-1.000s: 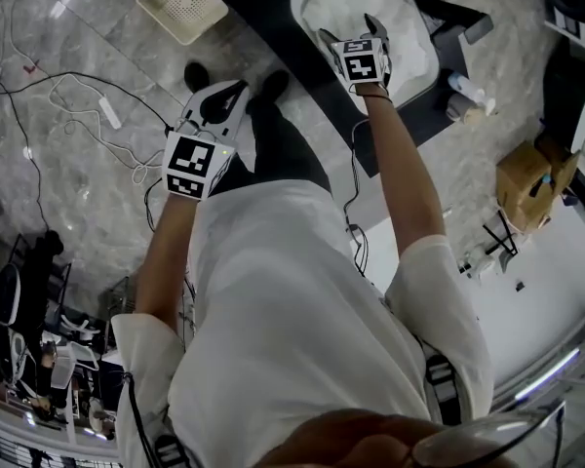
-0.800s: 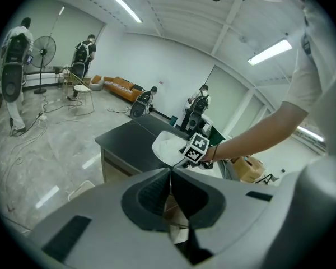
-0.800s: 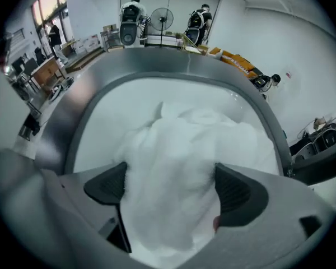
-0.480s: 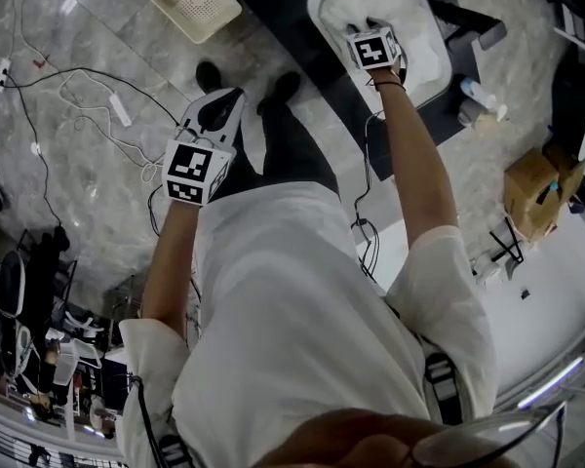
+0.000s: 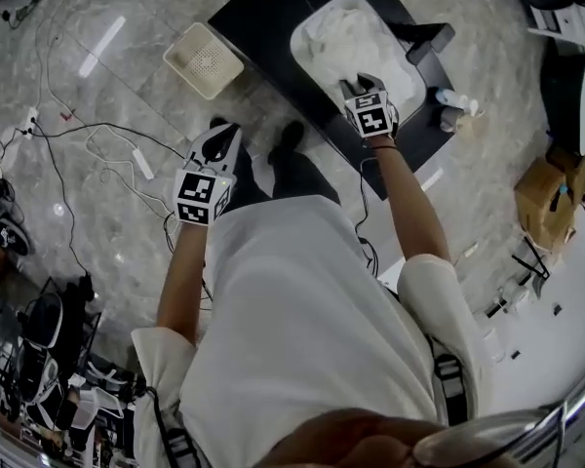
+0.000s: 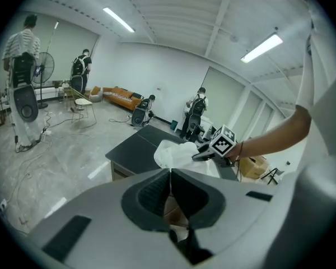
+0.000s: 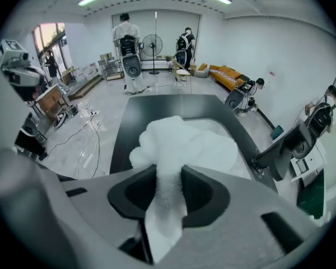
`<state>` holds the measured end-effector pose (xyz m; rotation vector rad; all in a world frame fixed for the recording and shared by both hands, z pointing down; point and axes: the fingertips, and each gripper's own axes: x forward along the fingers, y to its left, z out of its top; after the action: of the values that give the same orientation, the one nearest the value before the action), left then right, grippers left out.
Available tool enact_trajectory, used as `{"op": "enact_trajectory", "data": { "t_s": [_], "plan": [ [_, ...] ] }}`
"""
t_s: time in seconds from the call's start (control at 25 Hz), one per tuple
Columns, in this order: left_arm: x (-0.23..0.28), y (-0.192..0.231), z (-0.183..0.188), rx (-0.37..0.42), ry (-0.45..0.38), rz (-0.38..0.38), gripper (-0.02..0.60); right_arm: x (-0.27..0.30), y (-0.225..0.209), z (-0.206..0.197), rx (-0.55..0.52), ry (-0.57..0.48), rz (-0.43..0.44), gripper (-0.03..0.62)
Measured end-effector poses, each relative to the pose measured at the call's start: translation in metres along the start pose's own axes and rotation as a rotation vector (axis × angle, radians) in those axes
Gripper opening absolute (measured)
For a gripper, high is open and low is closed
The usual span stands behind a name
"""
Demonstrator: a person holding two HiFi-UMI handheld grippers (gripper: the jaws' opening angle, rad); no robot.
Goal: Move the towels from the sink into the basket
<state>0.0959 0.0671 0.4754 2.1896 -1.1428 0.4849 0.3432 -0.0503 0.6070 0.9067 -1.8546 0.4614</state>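
Note:
White towels (image 5: 349, 35) lie heaped in the white sink (image 5: 304, 19) set in a black table (image 5: 263, 13). My right gripper (image 5: 361, 84) reaches into the sink at its near edge. Its jaws are closing, with a fold of white towel (image 7: 176, 150) pinched between the pads and hanging through the right gripper (image 7: 169, 192). My left gripper (image 5: 220, 142) hangs above the floor left of the table, shut (image 6: 169, 190) with nothing in it. A cream perforated basket (image 5: 204, 59) stands on the floor beyond it. The left gripper view shows the right gripper (image 6: 200, 156) at the towel pile (image 6: 176, 153).
A black faucet (image 5: 424, 41) stands at the sink's right side, bottles (image 5: 454, 108) near it. Cables (image 5: 88, 139) and a power strip trail over the marble floor at left. A cardboard box (image 5: 546, 195) sits at right. People (image 7: 127, 38) with gear stand far back.
The right gripper's jaws, open over the sink a second ago, have gone down into the towels and closed on a fold. The left gripper has kept its place beside the person's legs.

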Motion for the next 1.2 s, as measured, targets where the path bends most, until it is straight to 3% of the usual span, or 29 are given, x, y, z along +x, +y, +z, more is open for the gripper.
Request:
{"op": "enact_trajectory", "data": {
  "t_s": [0.36,0.64,0.92,1.2],
  "plan": [
    [-0.042,-0.003,0.041,0.03,-0.069,0.017,0.011,-0.105,-0.012,0.034,0.196,-0.261,-0.019,0.118],
    [-0.082,-0.001,0.076,0.058,-0.143,0.037,0.011,-0.194,-0.021,0.094,0.288,-0.494,-0.021,0.117],
    [-0.111,-0.002,0.107,0.056,-0.219,0.059,0.011,-0.271,-0.009,0.144,0.316,-0.681,0.013,0.117],
    [-0.136,0.013,0.13,0.064,-0.29,0.096,0.011,-0.319,0.026,0.205,0.253,-0.837,0.097,0.117]
  ]
}}
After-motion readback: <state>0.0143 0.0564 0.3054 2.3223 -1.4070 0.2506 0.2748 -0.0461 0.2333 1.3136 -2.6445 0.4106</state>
